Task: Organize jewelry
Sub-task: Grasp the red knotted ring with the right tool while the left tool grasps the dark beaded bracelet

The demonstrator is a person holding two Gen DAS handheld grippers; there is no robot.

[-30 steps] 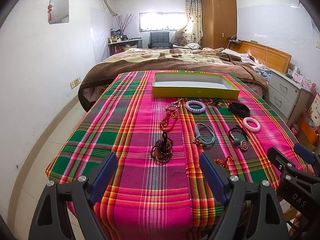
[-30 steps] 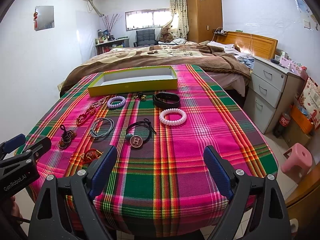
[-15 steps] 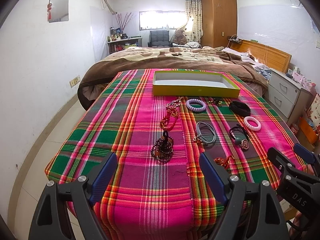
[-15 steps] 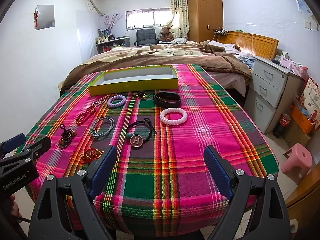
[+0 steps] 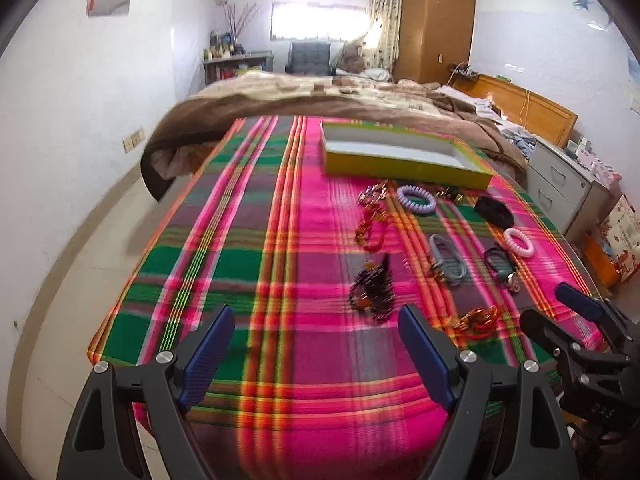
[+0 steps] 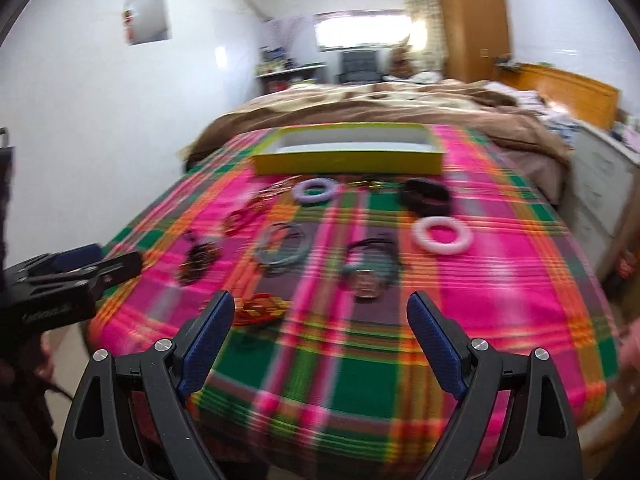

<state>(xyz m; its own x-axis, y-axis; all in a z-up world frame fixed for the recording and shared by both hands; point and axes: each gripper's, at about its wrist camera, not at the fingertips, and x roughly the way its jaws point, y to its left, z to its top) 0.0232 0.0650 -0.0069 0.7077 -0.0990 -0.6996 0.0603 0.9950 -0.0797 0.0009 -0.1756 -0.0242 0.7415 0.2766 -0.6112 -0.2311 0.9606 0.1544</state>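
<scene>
Your right gripper, left gripper: both spread, empty | step: approach | next: probably red bracelet, near edge → yellow tray.

Bright daylight from blown-out window; motion blur, fisheye-warped edges.

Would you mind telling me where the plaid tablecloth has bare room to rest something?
The plaid tablecloth's left half is bare, left of the dark beaded bracelet. The right edge is bare beyond the white coil hair tie. It is crowded between them, before the yellow-green tray.
</scene>
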